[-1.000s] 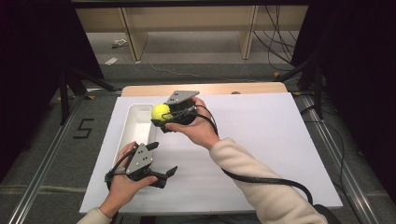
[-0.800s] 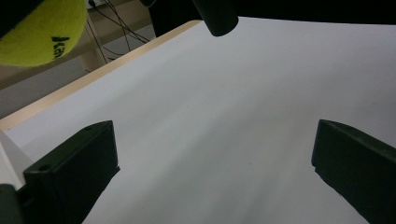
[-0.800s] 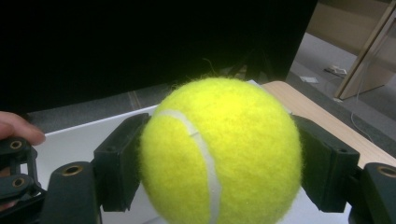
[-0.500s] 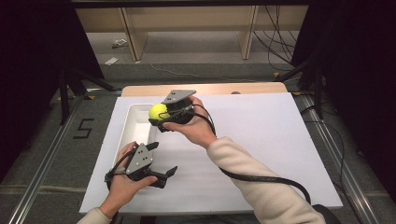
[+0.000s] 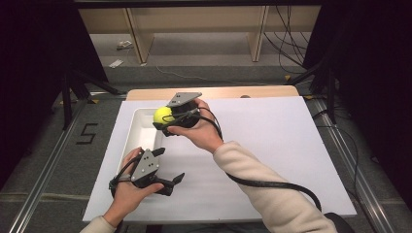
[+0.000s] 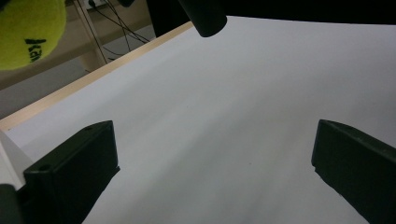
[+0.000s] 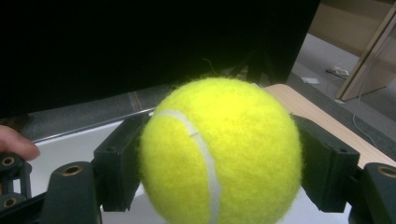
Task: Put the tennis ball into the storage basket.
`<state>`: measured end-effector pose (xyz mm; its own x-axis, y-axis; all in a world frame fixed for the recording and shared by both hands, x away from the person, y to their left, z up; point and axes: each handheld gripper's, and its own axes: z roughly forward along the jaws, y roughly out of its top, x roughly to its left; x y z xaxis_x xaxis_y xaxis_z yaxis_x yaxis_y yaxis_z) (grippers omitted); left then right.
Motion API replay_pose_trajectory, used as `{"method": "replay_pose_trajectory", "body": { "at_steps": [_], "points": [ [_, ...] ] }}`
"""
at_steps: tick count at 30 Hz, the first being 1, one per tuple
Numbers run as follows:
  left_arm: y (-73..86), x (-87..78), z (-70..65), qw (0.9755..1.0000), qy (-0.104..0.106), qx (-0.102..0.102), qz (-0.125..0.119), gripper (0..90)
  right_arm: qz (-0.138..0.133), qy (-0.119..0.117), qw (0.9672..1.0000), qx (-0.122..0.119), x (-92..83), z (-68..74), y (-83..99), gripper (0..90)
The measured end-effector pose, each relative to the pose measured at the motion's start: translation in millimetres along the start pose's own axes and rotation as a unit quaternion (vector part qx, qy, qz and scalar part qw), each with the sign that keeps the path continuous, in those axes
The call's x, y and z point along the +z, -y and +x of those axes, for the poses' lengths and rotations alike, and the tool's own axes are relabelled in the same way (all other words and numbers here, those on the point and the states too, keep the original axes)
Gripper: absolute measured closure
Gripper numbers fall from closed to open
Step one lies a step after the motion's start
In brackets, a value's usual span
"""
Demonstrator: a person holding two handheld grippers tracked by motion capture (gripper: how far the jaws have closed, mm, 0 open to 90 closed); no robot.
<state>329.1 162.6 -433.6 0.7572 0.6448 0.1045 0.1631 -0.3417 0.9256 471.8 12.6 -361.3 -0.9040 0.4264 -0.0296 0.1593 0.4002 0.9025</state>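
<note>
Tennis ball (image 7: 219,151) clamped in right gripper (image 5: 167,119) jaws, seemingly above tray (image 5: 141,128); left gripper (image 5: 167,170) jaws wide, empty.

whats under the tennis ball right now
The tennis ball, clamped in the right gripper, hangs over the white tray. The tray floor directly beneath is covered by ball and gripper.

overhead forward-down, gripper views close, sharing ball (image 6: 25,30)

tennis ball (image 7: 219,154): fuzzy felt | fingers (image 7: 116,172): matt black plastic | table (image 5: 272,141): smooth matt white
</note>
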Motion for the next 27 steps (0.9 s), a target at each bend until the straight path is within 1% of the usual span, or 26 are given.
{"method": "replay_pose_trajectory", "body": {
  "at_steps": [26, 27],
  "points": [
    [-0.1, 0.0, -0.2, 1.0000, 0.000, 0.000, 0.000, 0.0, 0.002, -0.001, 1.0000, 0.001, 8.4, 0.9, -4.0, 26.1],
    [0.0, -0.1, -0.5, 1.0000, 0.001, -0.002, 0.000, 0.0, 0.001, -0.001, 1.0000, 0.001, 8.8, 0.8, -4.3, 26.1]
  ]
}}
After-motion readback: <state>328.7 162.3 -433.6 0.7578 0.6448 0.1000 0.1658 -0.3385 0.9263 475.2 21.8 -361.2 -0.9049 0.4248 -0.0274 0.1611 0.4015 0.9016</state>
